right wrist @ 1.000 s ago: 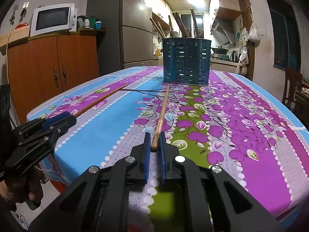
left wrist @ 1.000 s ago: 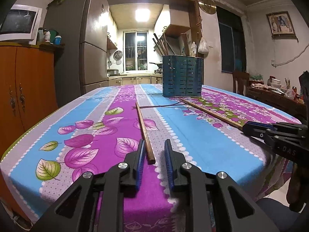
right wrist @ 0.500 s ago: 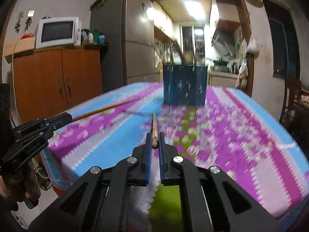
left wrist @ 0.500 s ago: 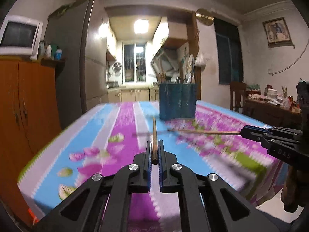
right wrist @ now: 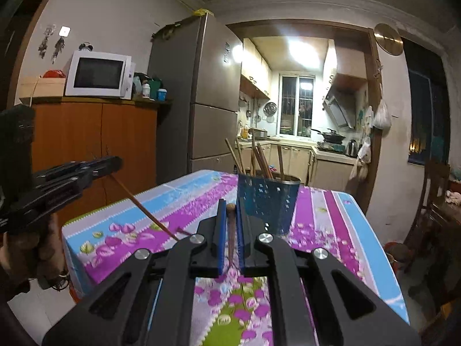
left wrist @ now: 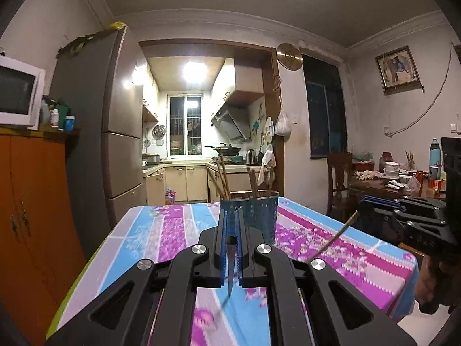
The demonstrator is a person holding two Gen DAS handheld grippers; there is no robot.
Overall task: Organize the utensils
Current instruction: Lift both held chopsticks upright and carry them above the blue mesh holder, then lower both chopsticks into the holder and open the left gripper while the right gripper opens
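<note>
Left fingers (left wrist: 230, 225): closed on a brown chopstick (left wrist: 230, 262); I hold it by its thick end, and the thin end hangs down toward the bench, blurred at the tip.
Right fingers (right wrist: 229, 216): closed on a second chopstick (right wrist: 230, 230); its rounded thick end shows between my blue pads (right wrist: 221, 236), and the rest slopes down below them.
Seen from the other side: in the left view my right tool (left wrist: 403, 219) is at the right edge with its chopstick slanting down and to the left; in the right view my left tool (right wrist: 66, 178) is at the left edge, a hand (right wrist: 31, 248) wrapped round its grip, its chopstick slanting down and to the right.
Height: both chopsticks are clear of the bench, touching nothing but my pads.
Utensil holder (right wrist: 266, 201): a blue perforated cup standing upright on the far part of the bench, straight ahead of both pairs of fingers.
In the holder: several more brown chopsticks (right wrist: 260, 158), leaning at different angles; I cannot tell how many.
Bench (left wrist: 161, 230): covered by a cloth in purple, blue and white stripes with a leaf and flower print.
Behind: a grey fridge (left wrist: 95, 132), an orange cupboard (right wrist: 95, 135) with a white microwave (right wrist: 99, 73) on top, and a lit kitchen through a doorway.
</note>
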